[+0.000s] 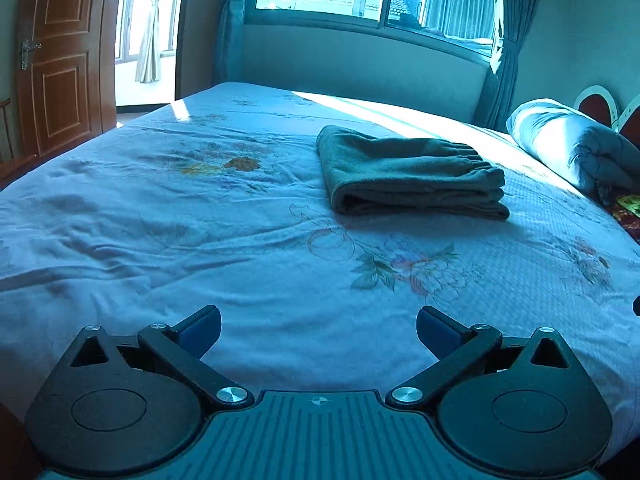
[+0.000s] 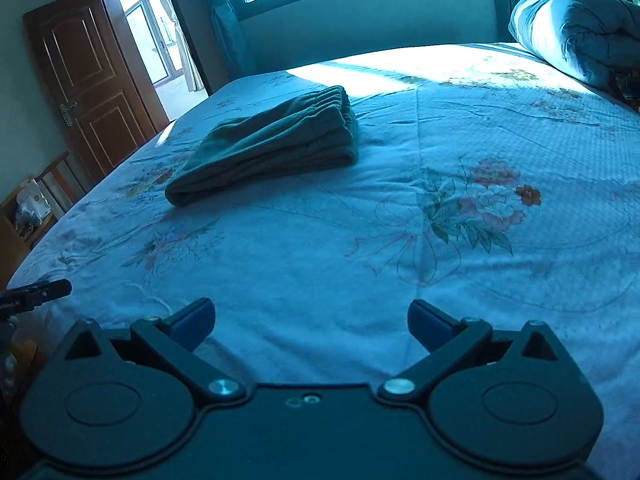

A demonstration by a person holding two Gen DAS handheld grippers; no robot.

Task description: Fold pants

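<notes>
No text, label or number is legible anywhere; tiny print on a black bar (image 2: 38, 293) is unreadable.

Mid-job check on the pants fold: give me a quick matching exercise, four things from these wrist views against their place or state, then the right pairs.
Things:
1. pants
2. rolled quilt
3. wooden door
4. left gripper

Place or state:
A. swung open by the bright doorway
B. folded in a stack on the bedsheet
C. open, nothing between the fingers
D. lying at the head end of the bed

Pairs: 1-B, 2-D, 3-A, 4-C
</notes>
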